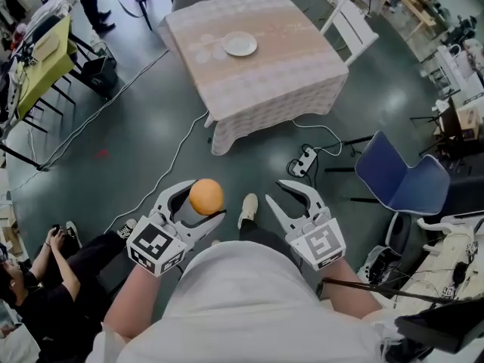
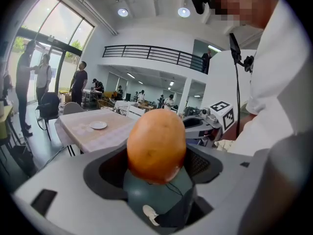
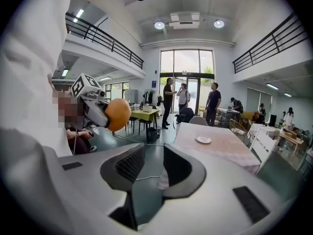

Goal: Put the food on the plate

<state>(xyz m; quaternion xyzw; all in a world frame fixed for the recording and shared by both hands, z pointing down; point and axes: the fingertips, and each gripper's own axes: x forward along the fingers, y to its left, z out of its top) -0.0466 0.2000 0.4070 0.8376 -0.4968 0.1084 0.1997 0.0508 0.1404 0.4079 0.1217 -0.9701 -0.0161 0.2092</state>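
Head view: round orange food point(image 1: 206, 196) clamped in left gripper point(image 1: 198, 203); right gripper point(image 1: 274, 190) just beside, jaws apart, empty; plate point(image 1: 240, 44) on worktop point(image 1: 295, 70), well apart from food.

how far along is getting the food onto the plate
Early on. Done: the round orange food is picked up, clamped in the left hand-held gripper. In hand: it is held above the floor, well short of the table. The right hand-held gripper is open and empty. Left: carry the food to the table and set it on the white plate, which is bare.
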